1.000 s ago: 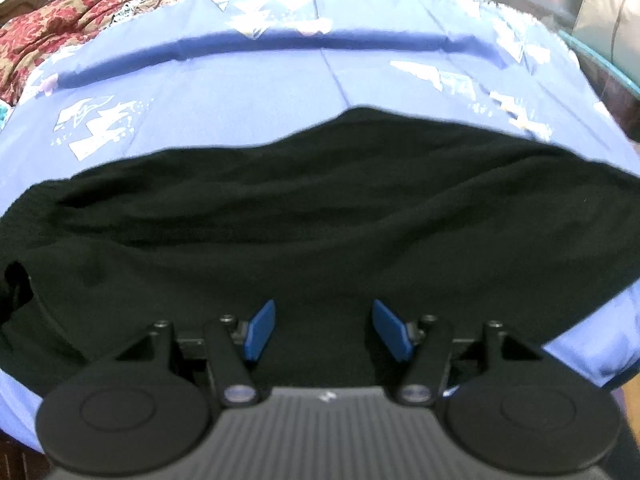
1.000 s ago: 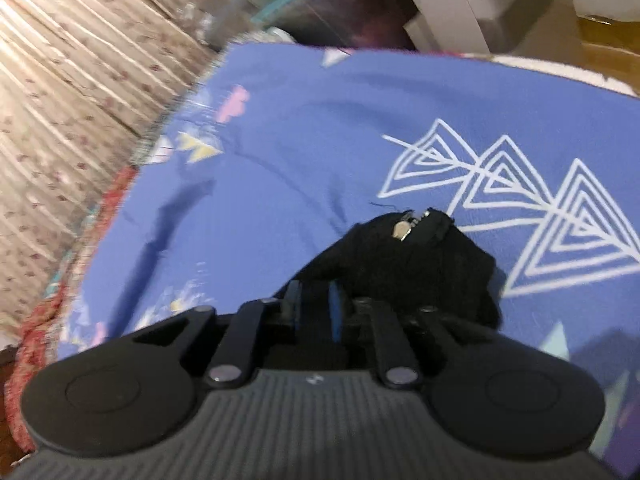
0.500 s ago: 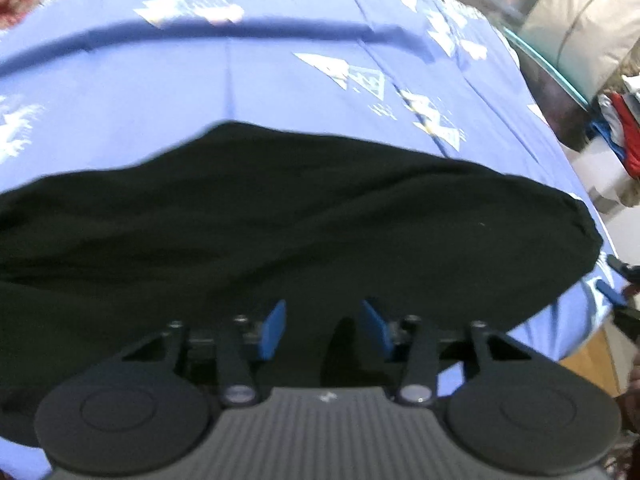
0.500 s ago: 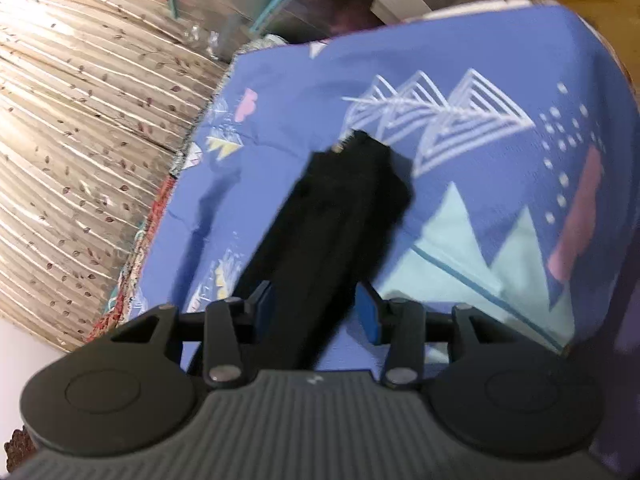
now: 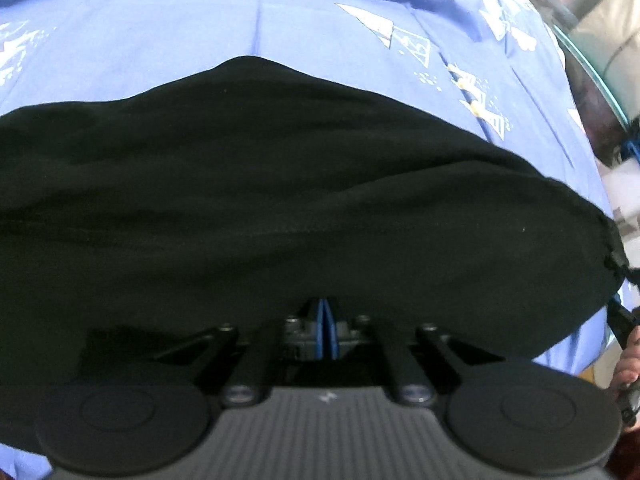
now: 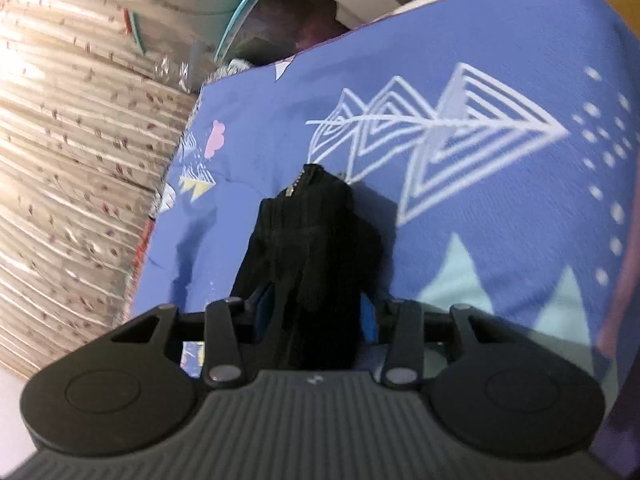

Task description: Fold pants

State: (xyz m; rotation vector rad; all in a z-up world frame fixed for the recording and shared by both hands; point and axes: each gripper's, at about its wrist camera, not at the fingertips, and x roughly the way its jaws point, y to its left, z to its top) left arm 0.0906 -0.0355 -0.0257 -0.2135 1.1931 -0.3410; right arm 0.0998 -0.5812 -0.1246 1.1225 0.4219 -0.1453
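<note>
Left wrist view shows the black pants (image 5: pixel 280 200) lying spread wide across the blue bed sheet (image 5: pixel 160 32) on the bed. The left hand-held gripper (image 5: pixel 326 330) sits at the near edge of the pants, and its two blue pads (image 5: pixel 320 328) are pressed tight together, right where the black cloth begins, so it looks pinched on the pants edge. In the right wrist view, one bunched end of the pants (image 6: pixel 316 256) runs between the blue fingers (image 6: pixel 265 308) of the right hand-held gripper (image 6: pixel 316 316), which are apart with the cloth filling the gap. A small zipper (image 6: pixel 298 184) shows at the far tip. White triangle shapes (image 6: pixel 440 136) are printed on the sheet beside it.
</note>
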